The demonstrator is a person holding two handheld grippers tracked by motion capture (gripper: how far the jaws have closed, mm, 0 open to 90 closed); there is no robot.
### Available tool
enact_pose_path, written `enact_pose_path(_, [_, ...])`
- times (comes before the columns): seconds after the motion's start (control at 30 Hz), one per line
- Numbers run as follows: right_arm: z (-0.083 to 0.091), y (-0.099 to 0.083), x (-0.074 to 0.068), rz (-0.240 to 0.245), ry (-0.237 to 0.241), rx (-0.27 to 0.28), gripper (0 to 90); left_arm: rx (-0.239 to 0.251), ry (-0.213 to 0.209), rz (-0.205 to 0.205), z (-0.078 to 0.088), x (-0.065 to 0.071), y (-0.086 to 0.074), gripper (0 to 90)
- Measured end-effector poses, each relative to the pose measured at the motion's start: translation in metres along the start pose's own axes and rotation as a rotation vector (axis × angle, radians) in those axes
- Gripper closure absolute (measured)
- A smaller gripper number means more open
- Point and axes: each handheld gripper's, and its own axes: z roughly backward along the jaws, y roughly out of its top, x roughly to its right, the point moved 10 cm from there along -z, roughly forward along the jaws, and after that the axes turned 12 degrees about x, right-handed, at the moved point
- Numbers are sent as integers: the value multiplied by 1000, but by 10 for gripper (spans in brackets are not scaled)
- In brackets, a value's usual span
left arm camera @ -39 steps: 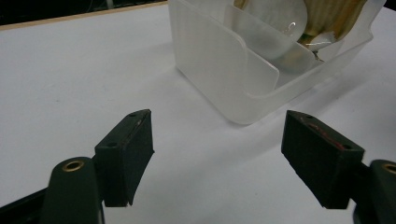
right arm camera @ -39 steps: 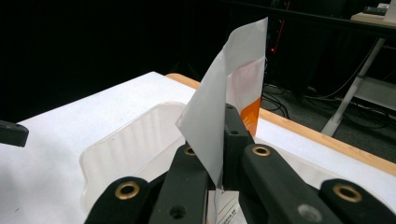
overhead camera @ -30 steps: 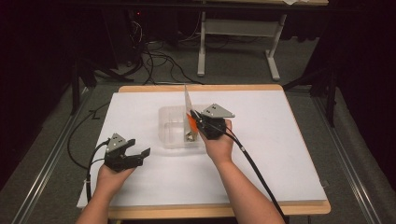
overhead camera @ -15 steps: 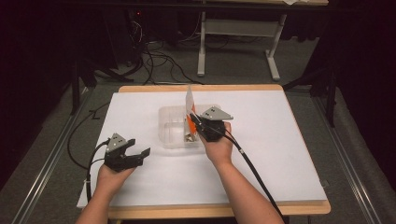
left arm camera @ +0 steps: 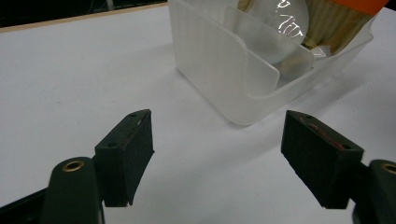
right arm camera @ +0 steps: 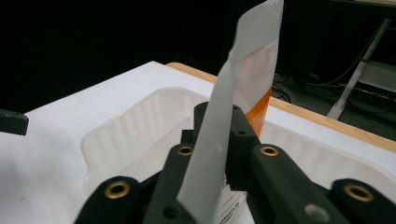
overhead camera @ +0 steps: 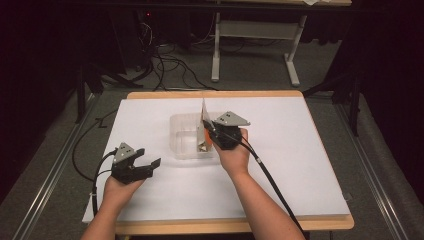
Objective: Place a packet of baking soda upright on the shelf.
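A translucent plastic tub (overhead camera: 182, 142) stands mid-table. My right gripper (overhead camera: 210, 132) is shut on a clear flat packet (overhead camera: 204, 116) with an orange band, holding it upright with its lower end inside the tub. In the right gripper view the packet's strip (right arm camera: 243, 79) rises between the closed jaws (right arm camera: 217, 128) above the tub (right arm camera: 121, 135). My left gripper (overhead camera: 150, 167) rests low at the table's front left, open and holding nothing. Its own view shows its jaws (left arm camera: 219, 154) wide apart, with the tub (left arm camera: 224, 70) and the packet (left arm camera: 327, 18) a short way ahead.
White sheet (overhead camera: 300, 150) covers the wooden table, with bare room to the right and front. The right gripper's cable (overhead camera: 270, 177) trails toward the front edge. Floor cables and a desk frame (overhead camera: 250, 45) lie beyond the far edge.
The right gripper and the packet have sunk slightly into the tub. The left gripper has stayed put and open.
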Motion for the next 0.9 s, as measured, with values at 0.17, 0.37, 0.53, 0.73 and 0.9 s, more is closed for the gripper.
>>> enact_pose_path(0.17, [-1,3,0,-9,-27,5,681,-1,0,0,0,0,0,257])
enact_pose_path(0.37, [0,6,2,-17,-34,1,579,0,1,-1,-1,0,0,257])
enact_pose_path(0.53, [2,8,3,-18,-29,2,491,-1,1,-3,-1,0,0,257])
enact_pose_path(0.73, [5,6,1,-19,-28,-18,406,-1,-1,-3,-2,0,0,258])
enact_pose_path(0.9, [11,7,0,-21,-23,-19,379,3,1,-1,-1,0,1,258])
